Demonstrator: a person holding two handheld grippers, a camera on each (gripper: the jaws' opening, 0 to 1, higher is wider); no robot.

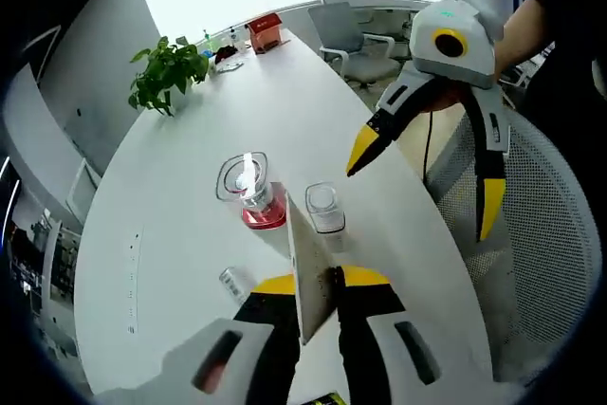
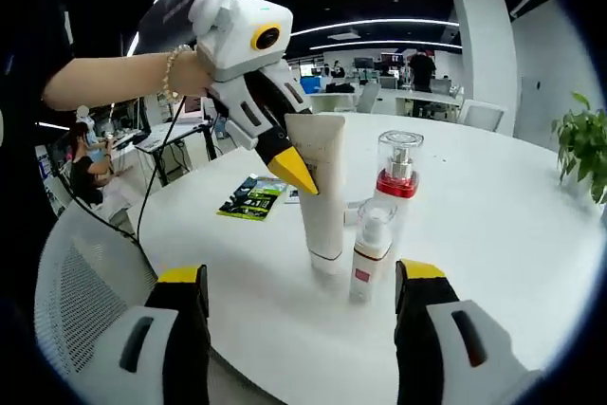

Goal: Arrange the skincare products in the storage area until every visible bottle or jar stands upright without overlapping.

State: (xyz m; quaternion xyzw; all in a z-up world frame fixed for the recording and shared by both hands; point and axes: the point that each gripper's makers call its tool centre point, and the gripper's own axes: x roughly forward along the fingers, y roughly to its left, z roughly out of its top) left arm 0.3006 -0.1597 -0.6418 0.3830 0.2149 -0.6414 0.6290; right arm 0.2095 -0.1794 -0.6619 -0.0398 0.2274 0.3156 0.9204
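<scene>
No legible text on any bottle or leaflet

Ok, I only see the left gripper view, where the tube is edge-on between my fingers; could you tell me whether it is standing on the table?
Observer: Yes, in the right gripper view the white tube stands upright, cap down on the table, with the left gripper pinching its top.
Operator: Thank you; is it touching its nearest neighbour?
Observer: It seems not; a narrow gap shows between it and the small white bottle.
</scene>
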